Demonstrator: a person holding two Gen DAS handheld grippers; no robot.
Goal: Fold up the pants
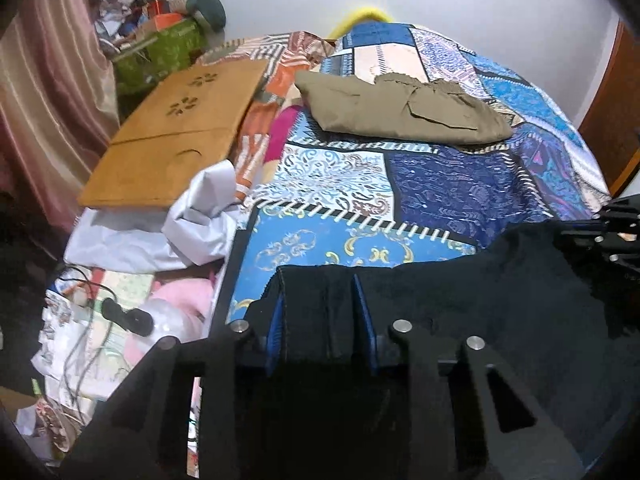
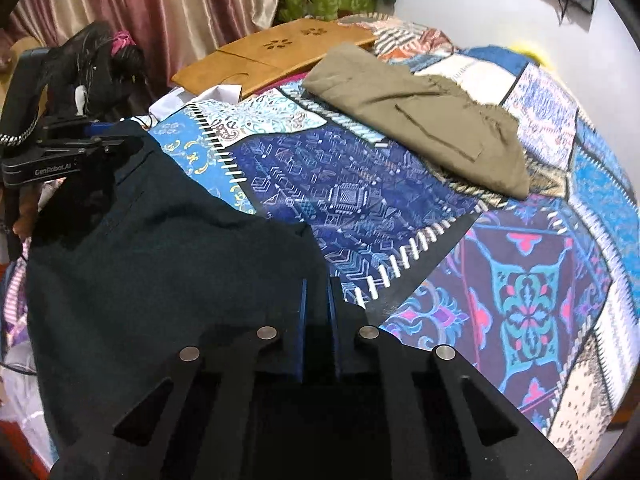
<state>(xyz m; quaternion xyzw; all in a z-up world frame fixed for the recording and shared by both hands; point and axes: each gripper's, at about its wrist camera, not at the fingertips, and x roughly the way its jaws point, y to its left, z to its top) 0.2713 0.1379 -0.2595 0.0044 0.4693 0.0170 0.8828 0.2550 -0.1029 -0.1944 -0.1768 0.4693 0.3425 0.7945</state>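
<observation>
The fingers (image 1: 362, 312) of the left gripper (image 1: 320, 304) pinch the dark pants (image 2: 160, 248) at an edge; the right gripper (image 2: 318, 312) is closed on the same edge. The pants hang toward 6 o'clock over the bedspread (image 2: 360, 200), their edge stretched between the two grippers

home bedroom, bed under patchwork quilt (image 1: 432, 184), satin curtains (image 1: 44, 92) at 9 o'clock, clutter pile (image 1: 160, 28) at 11 o'clock, bamboo lap desk (image 1: 176, 136)

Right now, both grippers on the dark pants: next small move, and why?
Probably lift both together and carry the edge forward: left gripper and right gripper each pinch the dark pants at the near edge, and bare bedspread lies ahead.
</observation>
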